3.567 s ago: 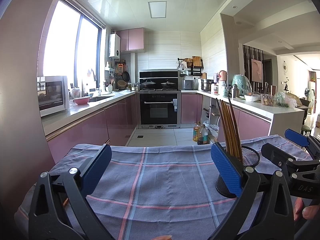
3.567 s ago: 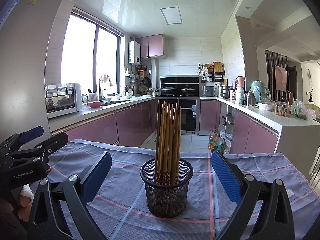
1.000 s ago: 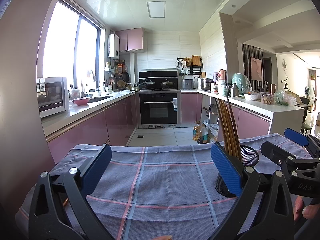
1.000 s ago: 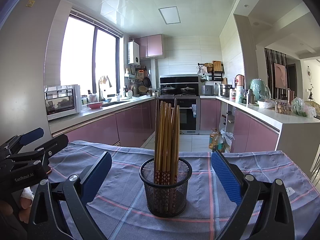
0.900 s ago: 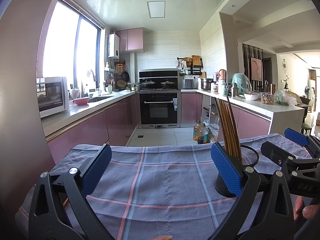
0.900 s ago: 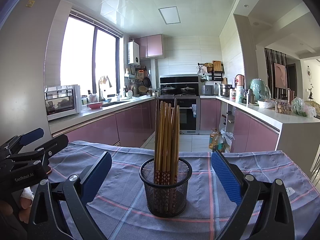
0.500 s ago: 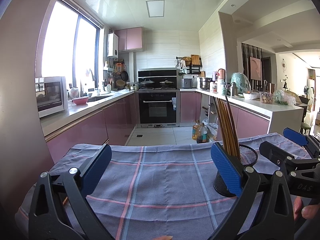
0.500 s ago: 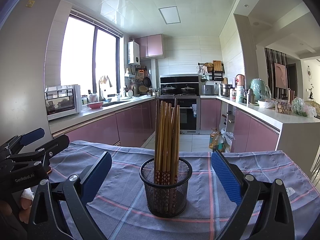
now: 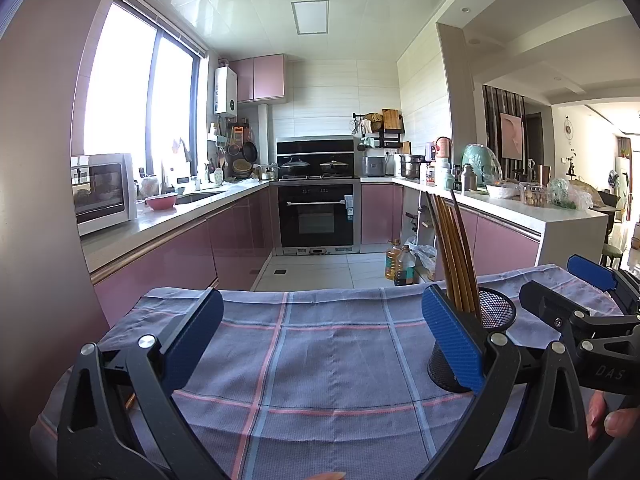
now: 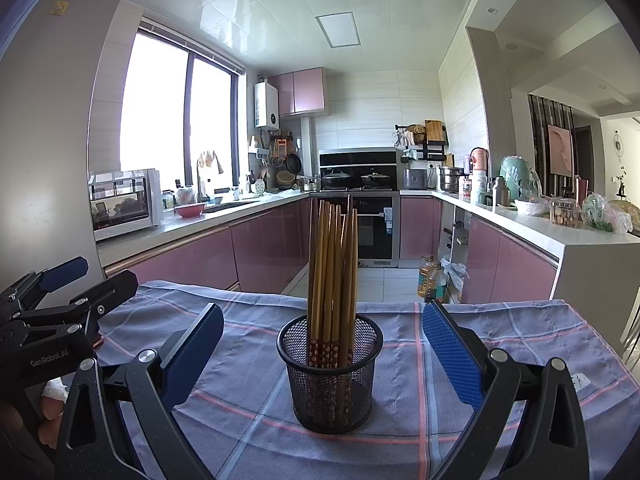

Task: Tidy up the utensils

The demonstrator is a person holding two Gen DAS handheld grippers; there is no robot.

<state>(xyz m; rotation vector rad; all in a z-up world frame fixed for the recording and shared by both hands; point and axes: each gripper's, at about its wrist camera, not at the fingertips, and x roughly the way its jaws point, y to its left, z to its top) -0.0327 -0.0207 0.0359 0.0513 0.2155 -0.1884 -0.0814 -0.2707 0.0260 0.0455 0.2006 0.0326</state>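
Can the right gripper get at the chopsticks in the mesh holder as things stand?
Probably yes. The right gripper is open, with the mesh holder centred ahead of its fingers. The chopsticks stand upright, and nothing lies on the cloth between them.

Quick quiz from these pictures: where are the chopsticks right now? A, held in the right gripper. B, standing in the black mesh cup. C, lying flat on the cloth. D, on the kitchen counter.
B: the chopsticks stand upright in the black mesh cup, while the right gripper is open and empty.
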